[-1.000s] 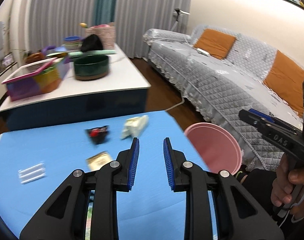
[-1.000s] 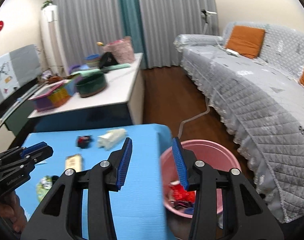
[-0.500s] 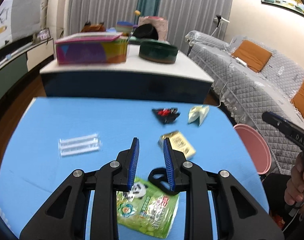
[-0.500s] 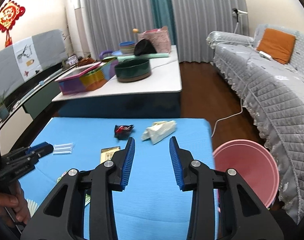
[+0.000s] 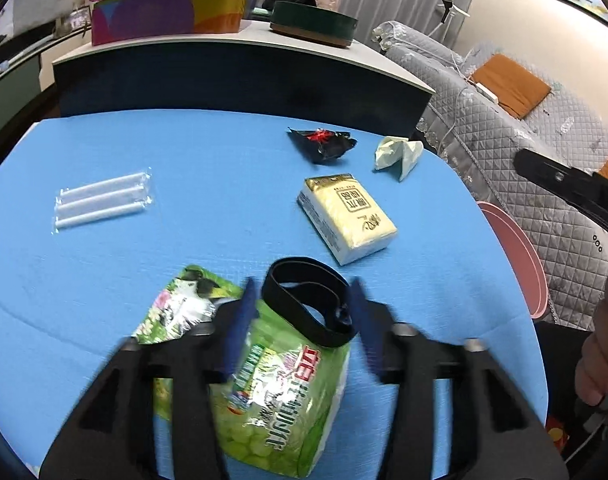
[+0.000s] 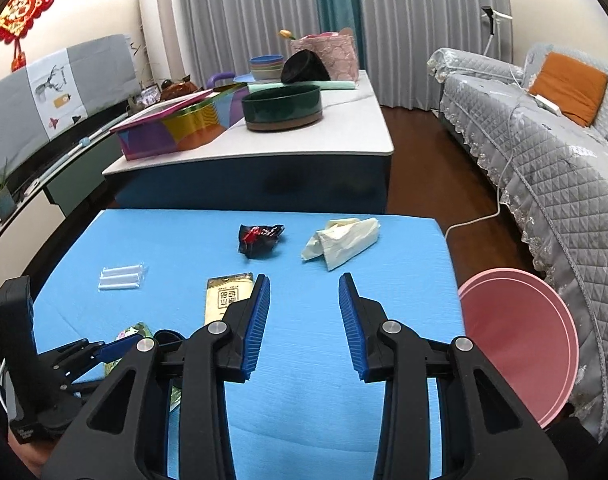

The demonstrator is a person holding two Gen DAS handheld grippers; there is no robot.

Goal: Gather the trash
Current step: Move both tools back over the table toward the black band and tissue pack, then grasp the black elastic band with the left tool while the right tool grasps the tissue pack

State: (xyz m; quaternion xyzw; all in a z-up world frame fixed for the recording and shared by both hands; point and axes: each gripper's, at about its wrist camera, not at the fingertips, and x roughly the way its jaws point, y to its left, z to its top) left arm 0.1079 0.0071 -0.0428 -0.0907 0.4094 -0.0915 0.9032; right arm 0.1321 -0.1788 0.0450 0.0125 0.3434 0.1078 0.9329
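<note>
a: claw status, left?

b: my left gripper [image 5: 299,320] has just been opening; the jaws stand wide, blurred, astride the black band [image 5: 310,306] that lies on the green snack bag [image 5: 263,376] at the near edge of the blue tabletop [image 5: 183,184]. pads touch nothing that i can see.

a: handling?

b: bag looks light, crinkly, slick film; i judge a pinch on its top edge holds best. the band may slide off.

a: right?

b: my right gripper [image 6: 304,320] is part open, empty, above the tabletop's middle. pink bin [image 6: 520,340] stands off the right edge.

a: unclear?

b: bag's near end is cut off by my claw; bin contents unseen.
</note>
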